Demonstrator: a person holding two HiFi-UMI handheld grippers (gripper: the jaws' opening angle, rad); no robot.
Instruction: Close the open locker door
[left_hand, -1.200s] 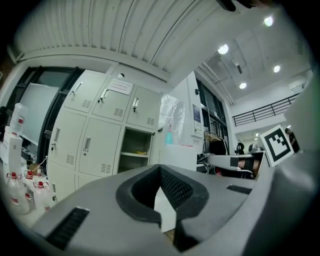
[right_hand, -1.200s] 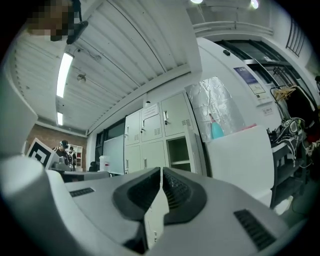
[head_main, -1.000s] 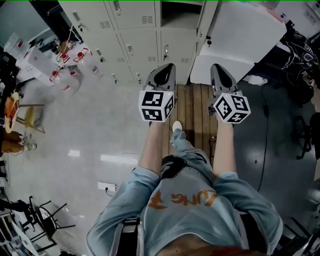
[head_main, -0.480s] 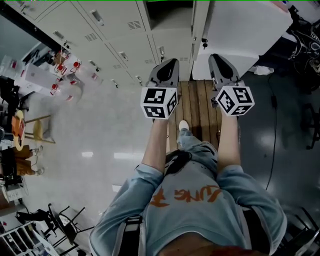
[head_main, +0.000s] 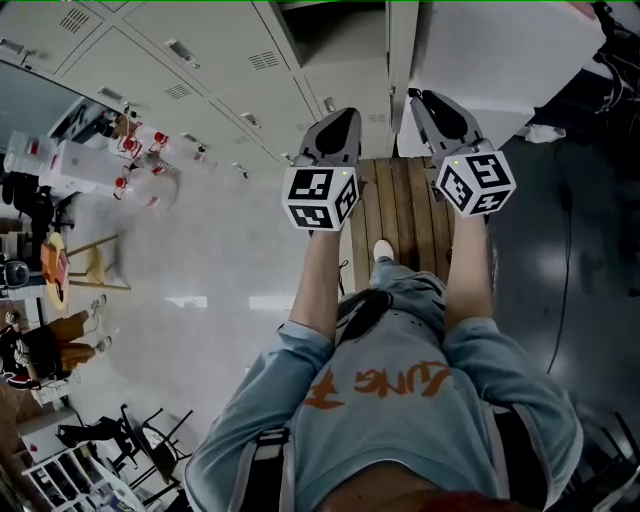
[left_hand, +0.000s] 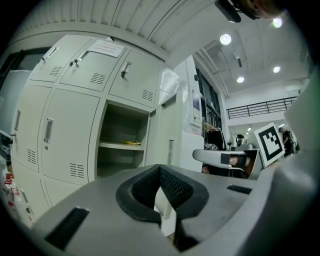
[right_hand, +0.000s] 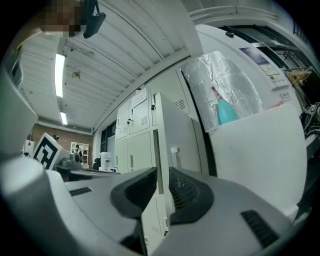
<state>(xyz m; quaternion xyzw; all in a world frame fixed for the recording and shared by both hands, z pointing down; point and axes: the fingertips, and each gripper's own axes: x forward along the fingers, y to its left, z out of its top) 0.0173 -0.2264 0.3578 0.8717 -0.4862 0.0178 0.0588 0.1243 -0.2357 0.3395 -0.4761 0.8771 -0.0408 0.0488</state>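
One locker compartment (head_main: 335, 25) in the grey bank stands open, with a shelf inside (left_hand: 122, 145). Its door (head_main: 400, 50) swings out towards me and shows nearly edge-on (right_hand: 172, 135). My left gripper (head_main: 335, 125) is held up below the open compartment; its pads meet at the tips (left_hand: 160, 172) and hold nothing. My right gripper (head_main: 425, 100) is close to the door's lower end. Its jaws (right_hand: 161, 177) are opening, with a narrow gap. The door's edge shows in line with that gap, beyond the tips, and nothing is gripped.
A tall white cabinet (head_main: 500, 60) stands right of the open door. I stand on a wooden pallet (head_main: 400, 200) in front of the lockers. Water bottles (head_main: 130, 160) and a stool (head_main: 85, 265) are off to the left, cables (head_main: 610, 30) to the far right.
I have stepped closer to the lockers and both grippers have moved forward. The right gripper has neared the door's edge.
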